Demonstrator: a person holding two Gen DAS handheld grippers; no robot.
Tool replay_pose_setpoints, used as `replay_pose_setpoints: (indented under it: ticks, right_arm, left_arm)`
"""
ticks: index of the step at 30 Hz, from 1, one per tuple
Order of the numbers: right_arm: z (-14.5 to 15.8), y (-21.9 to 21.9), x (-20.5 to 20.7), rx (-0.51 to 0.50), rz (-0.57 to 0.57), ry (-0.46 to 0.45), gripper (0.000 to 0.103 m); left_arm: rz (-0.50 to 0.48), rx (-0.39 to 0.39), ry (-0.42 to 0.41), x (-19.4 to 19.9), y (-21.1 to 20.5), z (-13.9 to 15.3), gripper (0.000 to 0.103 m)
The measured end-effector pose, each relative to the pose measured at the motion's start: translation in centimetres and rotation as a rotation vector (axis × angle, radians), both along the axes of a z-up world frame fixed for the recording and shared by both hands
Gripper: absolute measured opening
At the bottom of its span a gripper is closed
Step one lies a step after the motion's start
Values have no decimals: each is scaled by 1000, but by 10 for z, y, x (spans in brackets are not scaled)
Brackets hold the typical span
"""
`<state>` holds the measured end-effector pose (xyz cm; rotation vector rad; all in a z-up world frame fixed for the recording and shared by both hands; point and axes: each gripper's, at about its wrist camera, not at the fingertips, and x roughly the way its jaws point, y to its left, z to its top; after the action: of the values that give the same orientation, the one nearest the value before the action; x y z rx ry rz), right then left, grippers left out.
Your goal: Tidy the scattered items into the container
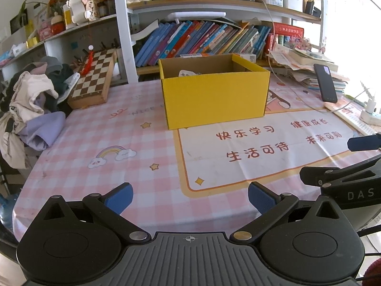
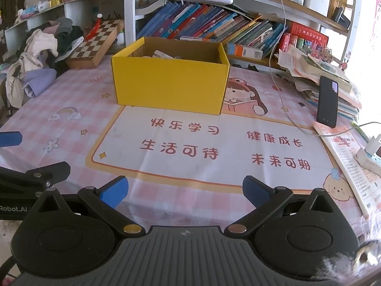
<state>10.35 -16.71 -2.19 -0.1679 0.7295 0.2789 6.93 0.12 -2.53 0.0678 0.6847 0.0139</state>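
Note:
A yellow cardboard box point(image 1: 214, 95) stands open on the pink checked tablecloth; it also shows in the right wrist view point(image 2: 170, 83). Pale items lie inside it point(image 1: 188, 72) point(image 2: 162, 54). My left gripper point(image 1: 190, 199) is open and empty, low near the table's front edge, well short of the box. My right gripper point(image 2: 185, 191) is open and empty, also near the front edge. Each gripper shows at the side of the other's view: the right one point(image 1: 357, 162) and the left one point(image 2: 23, 166).
A pile of clothes point(image 1: 31, 104) and a chessboard box point(image 1: 92, 81) lie at the left. A black phone point(image 2: 328, 100) leans on stacked books and papers point(image 2: 321, 71) at the right, with a white cable point(image 2: 283, 100) and a power strip point(image 2: 371, 157). Bookshelves stand behind.

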Motion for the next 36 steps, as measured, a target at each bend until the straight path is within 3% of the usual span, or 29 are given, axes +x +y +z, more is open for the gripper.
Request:
replay_pose_setpoints:
  ticks: [36]
  right_arm:
    - [-2, -3, 6, 3, 2, 3, 103]
  left_arm:
    - [-4, 7, 9, 5, 0, -2, 103]
